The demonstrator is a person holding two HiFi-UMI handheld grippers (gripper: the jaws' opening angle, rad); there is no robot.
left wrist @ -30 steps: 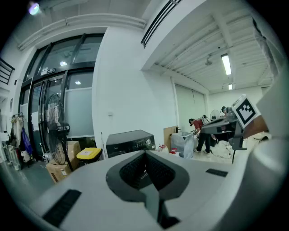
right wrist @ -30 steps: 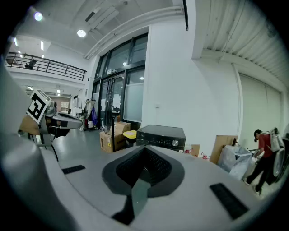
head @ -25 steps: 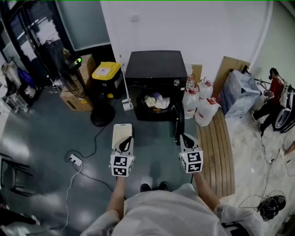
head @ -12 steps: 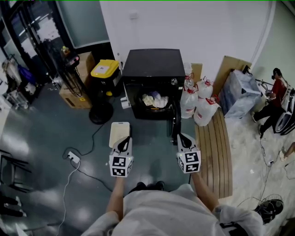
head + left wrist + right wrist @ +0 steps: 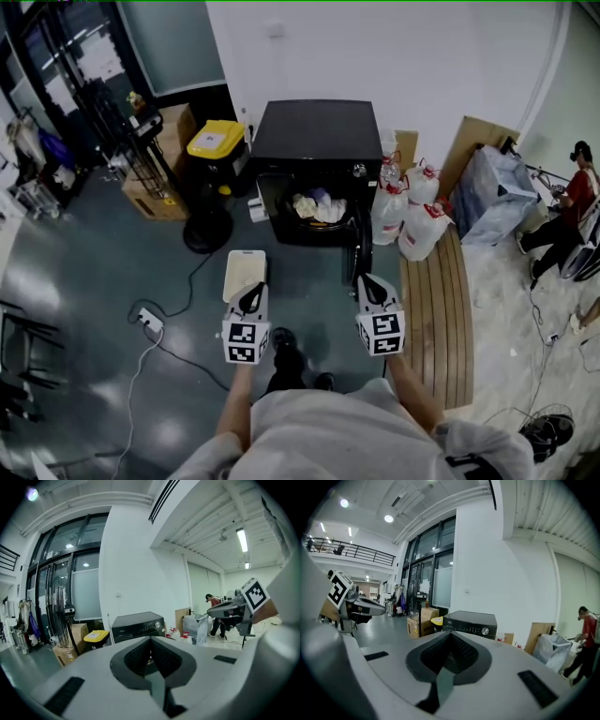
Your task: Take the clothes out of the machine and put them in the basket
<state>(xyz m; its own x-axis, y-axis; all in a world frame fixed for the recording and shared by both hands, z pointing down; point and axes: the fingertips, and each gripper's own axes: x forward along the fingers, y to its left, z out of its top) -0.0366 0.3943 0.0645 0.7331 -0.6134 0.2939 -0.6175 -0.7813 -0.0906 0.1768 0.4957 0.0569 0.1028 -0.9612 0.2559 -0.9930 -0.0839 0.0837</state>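
Observation:
The black machine point(image 5: 319, 141) stands against the white wall with its door point(image 5: 361, 246) swung open to the right. Pale clothes point(image 5: 317, 206) lie in its drum. A cream basket point(image 5: 246, 272) sits on the floor in front of it, to the left. My left gripper point(image 5: 253, 291) hovers just short of the basket, jaws closed together and empty. My right gripper point(image 5: 365, 280) is level with it near the door's edge, shut and empty. The machine point(image 5: 138, 625) shows ahead beyond the left gripper point(image 5: 151, 640), and the machine point(image 5: 471, 622) also lies beyond the right gripper point(image 5: 451, 635).
A yellow-lidded bin point(image 5: 217, 141), cardboard boxes point(image 5: 155, 199) and a floor fan's base point(image 5: 208, 232) stand left of the machine. Water jugs point(image 5: 405, 211) and a wooden board point(image 5: 439, 309) are to its right. A power strip point(image 5: 150, 323) and cable lie on the floor. A person point(image 5: 574, 202) stands far right.
Both grippers have moved a little toward the machine and stay shut. The person's foot has stepped forward into view between them.

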